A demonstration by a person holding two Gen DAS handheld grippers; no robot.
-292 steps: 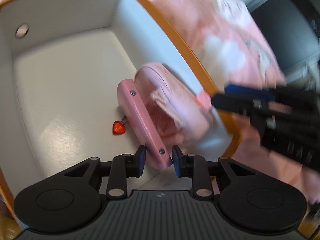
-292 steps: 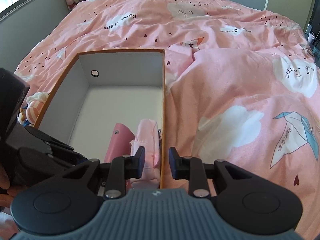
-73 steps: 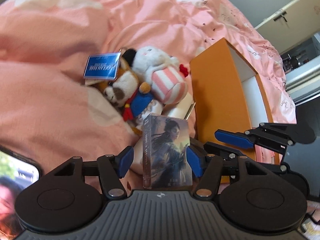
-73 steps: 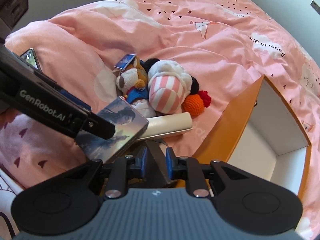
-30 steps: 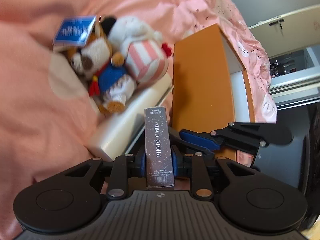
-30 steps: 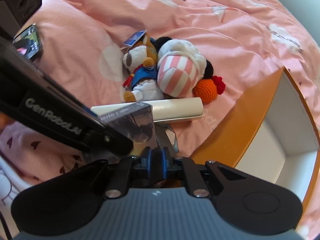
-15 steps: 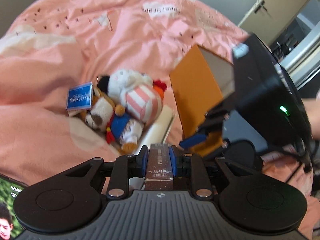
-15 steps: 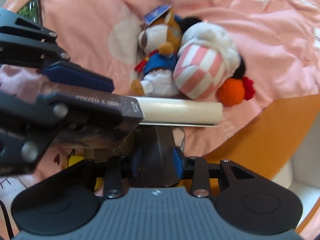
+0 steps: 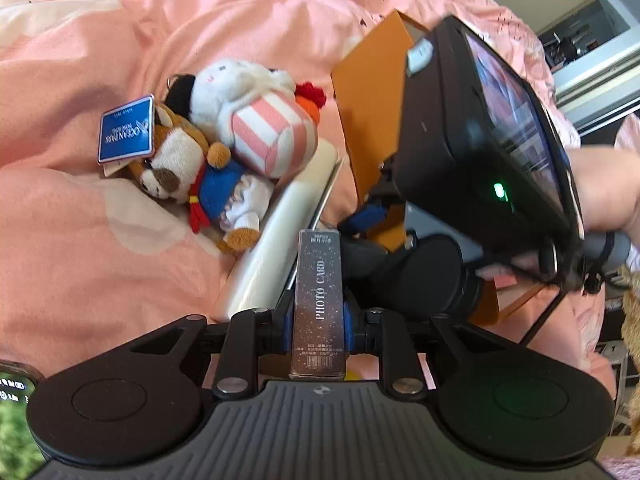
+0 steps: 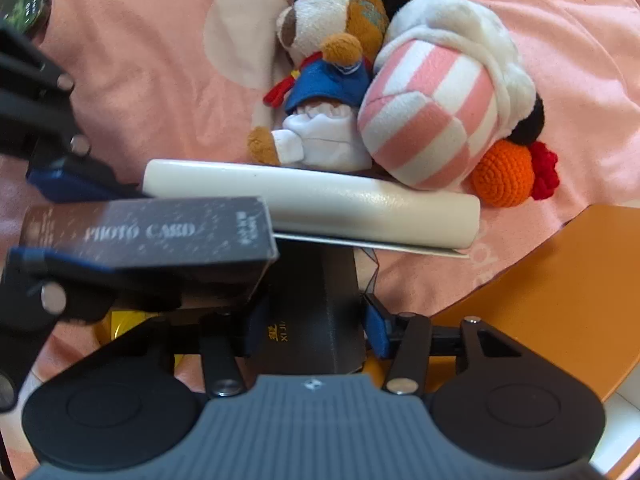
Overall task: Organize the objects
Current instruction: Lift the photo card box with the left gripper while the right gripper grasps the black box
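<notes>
Two boxes are in play at once, one per gripper. The left gripper (image 9: 318, 330) is clamped on the narrow sides of the photo card box (image 9: 319, 300), which sticks straight out along the fingers — long axis pointing forward, spine lettering facing up. The right gripper (image 10: 312, 330) has its jaws spread fairly wide around a dark box (image 10: 310, 312), blue pads against both of its sides, so it looks like it's gripping that one, though how firmly isn't clear.

What the next move hangs on is where the orange storage box (image 9: 368, 108) sits. From the left gripper's view it lies ahead and to the right, and the right gripper's body is parked squarely between the card box and the opening. From the right wrist view the orange wall (image 10: 552, 280) is just beside the right fingers, lower right. So the right gripper is clearly the nearer one — it probably drops its load first, and the left has to swing around or wait.

Everything else sits on the pink duvet (image 9: 100, 240): the white case (image 10: 312, 200) lies crosswise just beyond both boxes, with the brown plush dog (image 10: 332, 52), striped plush (image 10: 432, 120) and orange crochet ball (image 10: 506, 174) bunched behind it.
</notes>
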